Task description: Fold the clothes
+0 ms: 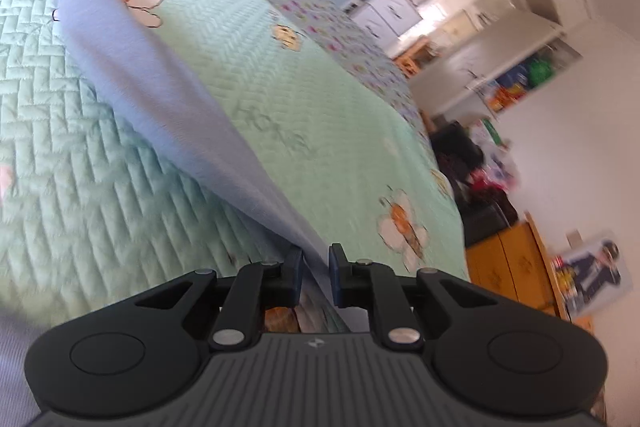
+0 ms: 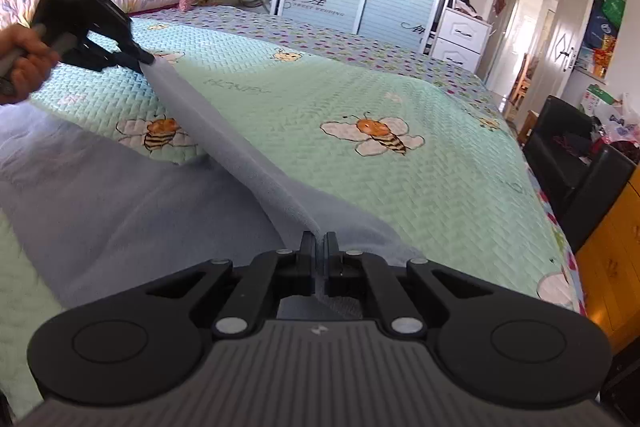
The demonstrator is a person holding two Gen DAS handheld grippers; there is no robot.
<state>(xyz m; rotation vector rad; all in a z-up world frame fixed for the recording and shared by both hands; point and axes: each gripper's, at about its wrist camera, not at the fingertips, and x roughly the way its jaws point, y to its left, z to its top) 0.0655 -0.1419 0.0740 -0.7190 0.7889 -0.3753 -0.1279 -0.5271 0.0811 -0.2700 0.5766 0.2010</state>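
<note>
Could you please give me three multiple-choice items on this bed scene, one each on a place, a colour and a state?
1. Where does the loose part of the garment lie?
A. on the green bee-print bedspread
B. on the floor
C. in a drawer

2. What colour is the garment?
A. red
B. pale blue-grey
C. black

3. How does the right gripper stand?
A. wide open
B. shut on the garment
C. shut on nothing

Key: 1 A, the cloth spreads over the quilt; 2 B, it reads pale blue-grey in both views; 3 B, cloth runs up between its closed pads, stretched toward the left gripper, which holds the far end.
</note>
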